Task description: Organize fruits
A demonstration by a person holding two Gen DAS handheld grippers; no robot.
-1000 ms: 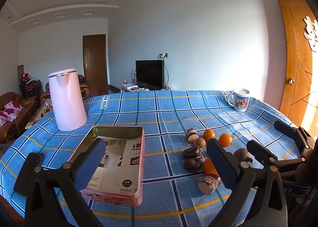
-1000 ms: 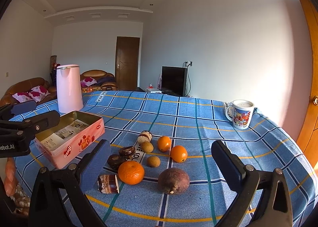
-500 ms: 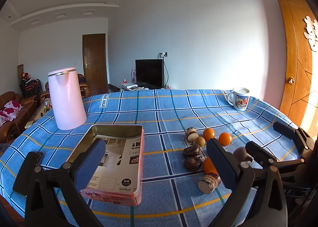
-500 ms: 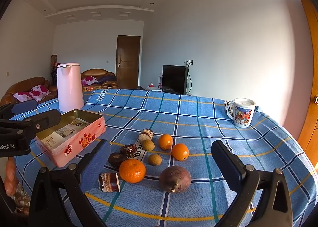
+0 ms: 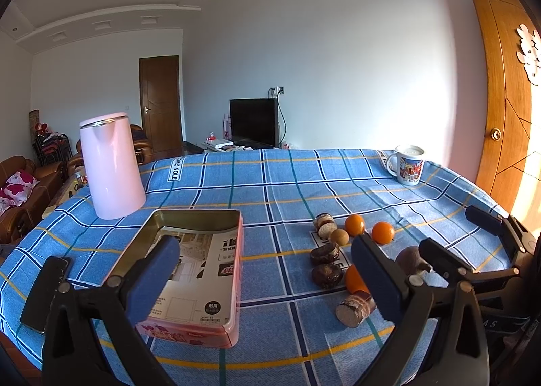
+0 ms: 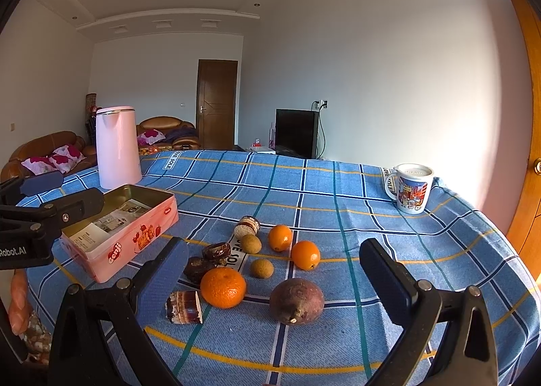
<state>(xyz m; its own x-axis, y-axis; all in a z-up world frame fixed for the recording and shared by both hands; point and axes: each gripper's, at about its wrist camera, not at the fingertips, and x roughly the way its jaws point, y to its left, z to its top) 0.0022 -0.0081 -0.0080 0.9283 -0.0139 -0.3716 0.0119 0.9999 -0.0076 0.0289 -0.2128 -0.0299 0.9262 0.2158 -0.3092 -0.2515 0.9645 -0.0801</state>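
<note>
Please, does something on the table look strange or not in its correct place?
Yes. Among the fruit lie small round cakes; one has tipped onto its side beside the big orange. The pink tin holds only papers, no fruit. Nothing looks spilled or broken.

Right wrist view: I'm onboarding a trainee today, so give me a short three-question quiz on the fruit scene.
1. True or false: the pink tin holds fruit.
2. How many orange fruits lie on the cloth? A) two B) three C) five
3. Fill in: the right gripper is ____, holding nothing.

Key: 1 false, only paper shows inside. 2 B: the big orange and two small ones. 3 open; the purple fruit lies on the cloth between its fingers.
</note>
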